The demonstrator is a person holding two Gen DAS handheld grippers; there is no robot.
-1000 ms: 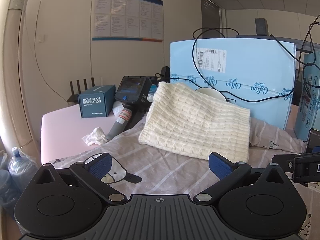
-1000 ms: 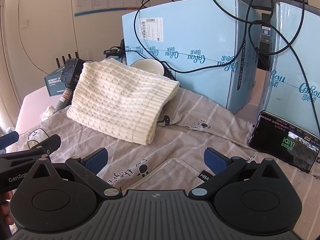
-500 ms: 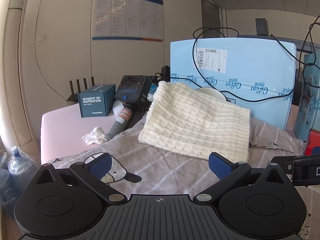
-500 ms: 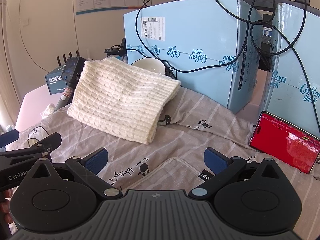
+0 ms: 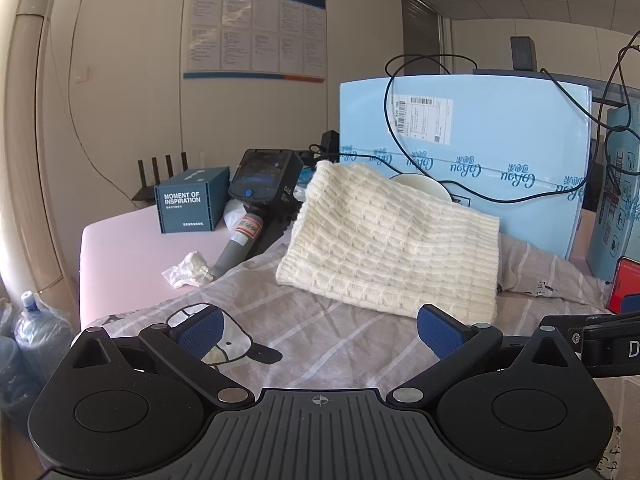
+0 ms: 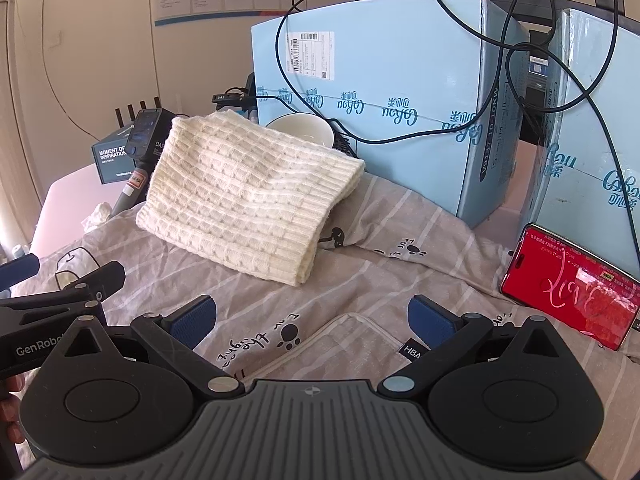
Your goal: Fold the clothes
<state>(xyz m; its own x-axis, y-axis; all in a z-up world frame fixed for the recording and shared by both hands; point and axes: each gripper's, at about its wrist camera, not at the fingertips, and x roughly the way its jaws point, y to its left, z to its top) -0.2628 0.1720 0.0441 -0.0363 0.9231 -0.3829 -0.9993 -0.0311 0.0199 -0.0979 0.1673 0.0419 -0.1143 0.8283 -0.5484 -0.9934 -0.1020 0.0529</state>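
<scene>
A folded cream knit sweater (image 5: 394, 250) lies at the back of the table, leaning against a white bowl (image 5: 424, 186); it also shows in the right wrist view (image 6: 248, 196). A grey striped garment with cartoon prints (image 5: 320, 328) is spread flat under both grippers, with a folded edge in the right wrist view (image 6: 348, 344). My left gripper (image 5: 318, 330) is open and empty above the grey cloth. My right gripper (image 6: 312, 318) is open and empty above the same cloth, to the right of the left one.
Two light blue cartons (image 6: 380, 92) with black cables stand behind. A phone with a red screen (image 6: 568, 286) lies at the right. A dark blue box (image 5: 192, 204), a handheld device (image 5: 260, 200) and a crumpled tissue (image 5: 190, 270) sit on the pink tabletop (image 5: 120, 248) at the left.
Both grippers have held almost still and stayed open. The phone screen changed from a dark picture to red.
</scene>
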